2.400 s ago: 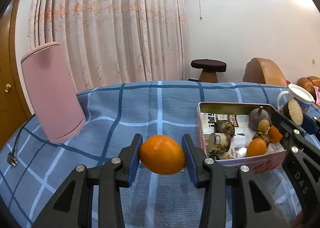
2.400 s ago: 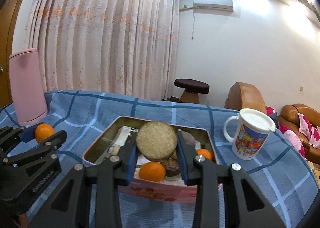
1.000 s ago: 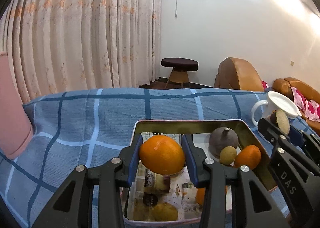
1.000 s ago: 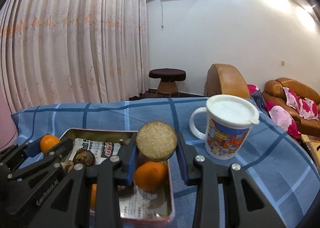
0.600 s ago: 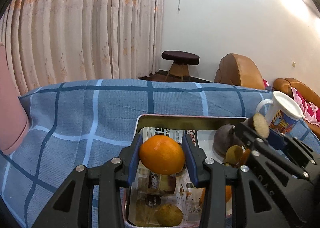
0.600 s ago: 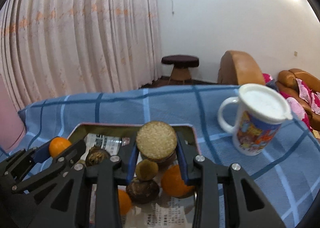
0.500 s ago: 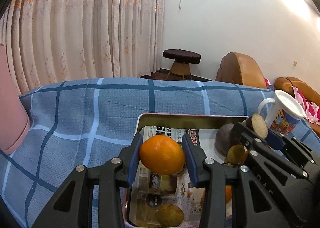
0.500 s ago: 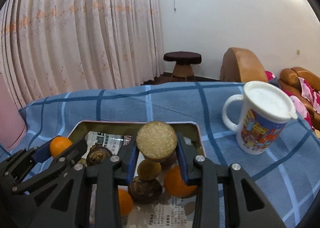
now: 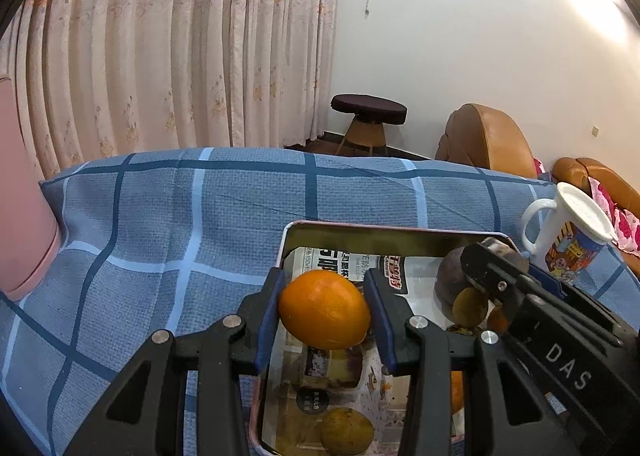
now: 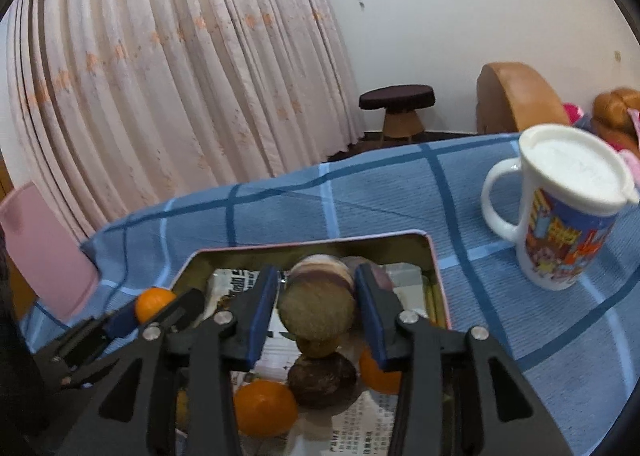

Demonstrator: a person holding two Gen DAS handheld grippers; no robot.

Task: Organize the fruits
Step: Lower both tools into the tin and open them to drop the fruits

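The left gripper (image 9: 325, 310) has its fingers (image 9: 270, 310) pressed against both sides of an orange (image 9: 324, 310), holding it up over the near left part of the metal tin (image 9: 384, 228). The orange is slightly egg-shaped: its long axis runs across from finger to finger, tilted a little, with the narrower end toward the right finger and lower.

The right gripper (image 10: 316, 310) pinches a brown, rough-skinned fruit (image 10: 317, 310), its fingers (image 10: 260, 310) snug on both flanks. That fruit's long axis points forward along the fingers, the flat sandy end facing back at the camera, the purplish-banded body reaching ahead over the tin's far half.

The tin sits on a blue checked cloth (image 9: 192, 224) over the counter and is lined with newspaper (image 9: 344, 264).

Below and just beyond the left fingers, that wrist's view shows a yellowish fruit (image 9: 347, 430) near the tin's front edge and a wrapped cake slice (image 9: 332, 368) under the orange, neither clear from the other side. It also shows the right gripper side-on to the right, with a dark round fruit (image 9: 446, 280) and a small olive fruit (image 9: 470, 308) beside it.

The right wrist's view, somewhat blurred, shows what lies under its own fingers: a dark brown fruit (image 10: 322, 380) and two small oranges (image 10: 264, 408), plus the lidded cartoon mug (image 10: 568, 216) full-face, well right of the fingers. A pink container (image 10: 44, 256) stands far left.
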